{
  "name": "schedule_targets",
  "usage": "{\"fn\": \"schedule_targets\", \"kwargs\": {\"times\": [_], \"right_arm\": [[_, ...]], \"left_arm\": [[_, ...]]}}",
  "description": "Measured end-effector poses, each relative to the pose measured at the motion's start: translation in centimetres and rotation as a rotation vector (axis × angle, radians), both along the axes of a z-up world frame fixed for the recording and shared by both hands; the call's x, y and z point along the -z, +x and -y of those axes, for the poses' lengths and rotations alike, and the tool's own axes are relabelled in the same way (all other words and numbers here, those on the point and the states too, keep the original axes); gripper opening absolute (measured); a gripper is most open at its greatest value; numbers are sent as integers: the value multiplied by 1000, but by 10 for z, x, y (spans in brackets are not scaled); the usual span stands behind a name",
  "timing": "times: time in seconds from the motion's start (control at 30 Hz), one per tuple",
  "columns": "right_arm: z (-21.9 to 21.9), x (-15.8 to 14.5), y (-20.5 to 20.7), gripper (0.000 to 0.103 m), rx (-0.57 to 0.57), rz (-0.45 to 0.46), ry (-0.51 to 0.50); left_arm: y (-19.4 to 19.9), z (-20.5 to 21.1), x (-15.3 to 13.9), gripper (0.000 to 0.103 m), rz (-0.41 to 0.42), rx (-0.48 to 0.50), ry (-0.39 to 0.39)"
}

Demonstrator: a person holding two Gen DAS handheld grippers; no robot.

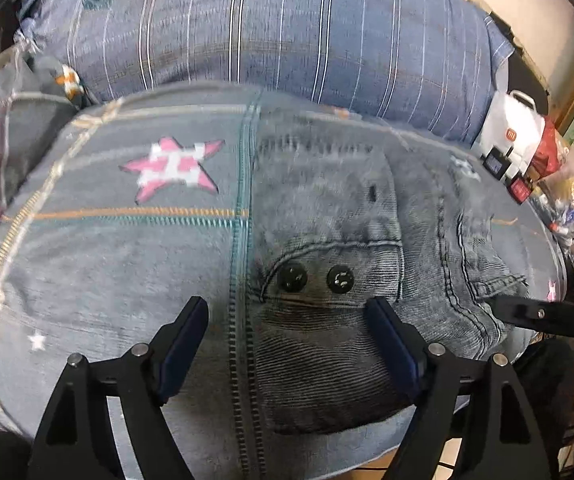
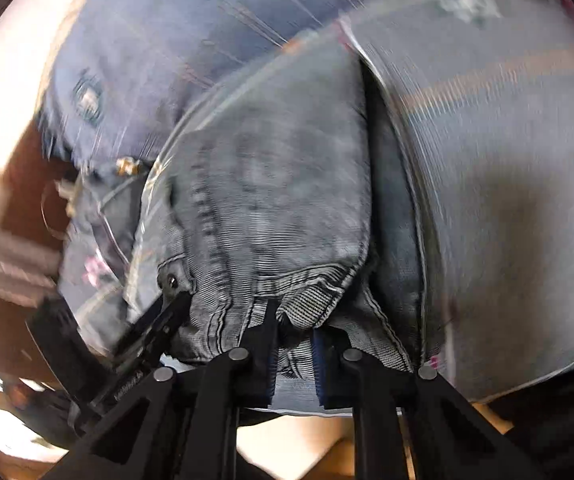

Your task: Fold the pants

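Grey denim pants (image 1: 327,208) on star-print bedding (image 1: 107,240), waistband pinched in right tool (image 2: 295,344); left tool (image 1: 287,320) spread above.

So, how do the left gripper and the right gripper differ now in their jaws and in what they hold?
The left gripper has its jaws wide open; the right gripper has them nearly closed. The left gripper holds nothing, its fingers straddling the edge of the jeans near two black buttons; the right gripper pinches the jeans' waistband. Both are black with dark blue pads and point down at the same jeans.
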State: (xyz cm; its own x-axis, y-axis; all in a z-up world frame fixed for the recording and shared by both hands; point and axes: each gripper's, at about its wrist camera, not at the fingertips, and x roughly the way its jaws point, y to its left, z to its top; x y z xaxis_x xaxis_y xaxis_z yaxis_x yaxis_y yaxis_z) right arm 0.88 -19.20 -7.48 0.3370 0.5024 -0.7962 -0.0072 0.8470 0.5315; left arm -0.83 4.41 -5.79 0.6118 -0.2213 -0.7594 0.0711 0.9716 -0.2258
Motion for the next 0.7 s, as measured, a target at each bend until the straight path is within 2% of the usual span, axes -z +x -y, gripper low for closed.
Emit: {"fn": "schedule_targets", "kwargs": {"times": [0.07,0.13,0.17,0.23,0.27,0.33,0.37,0.5,0.53,0.6,0.63,0.7], "right_arm": [[-7,-19,-9,15,-32,62,-74],[-7,-22,-20,15,-48,96,-136],[-6,-14,-21,15,-50,86,-148],[-4,14,-19,16,-46,43,-174],[-1,25,-17,18,-44,24,-160],[1,20,-18,25,-44,35,-148],[4,14,-18,34,-51,35,-153],[33,-27,-19,36,27,109,-157],[34,-41,-16,38,37,143,-140],[25,-63,1,52,-9,194,-37],[14,-69,16,62,-61,200,38],[-7,-66,48,64,-156,179,134]], "left_arm": [[-8,0,-18,82,71,-4,-5],[-12,5,-24,83,102,2,0],[-10,11,-20,84,88,14,26],[3,30,9,84,-20,57,159],[5,34,23,85,-38,49,205],[3,29,22,86,-24,26,171],[4,28,22,86,-29,26,166],[4,27,23,86,-26,36,174],[3,27,24,86,-26,33,174],[3,28,25,86,-23,36,178],[3,27,24,86,-26,36,175],[5,28,24,86,-31,35,168]]}}
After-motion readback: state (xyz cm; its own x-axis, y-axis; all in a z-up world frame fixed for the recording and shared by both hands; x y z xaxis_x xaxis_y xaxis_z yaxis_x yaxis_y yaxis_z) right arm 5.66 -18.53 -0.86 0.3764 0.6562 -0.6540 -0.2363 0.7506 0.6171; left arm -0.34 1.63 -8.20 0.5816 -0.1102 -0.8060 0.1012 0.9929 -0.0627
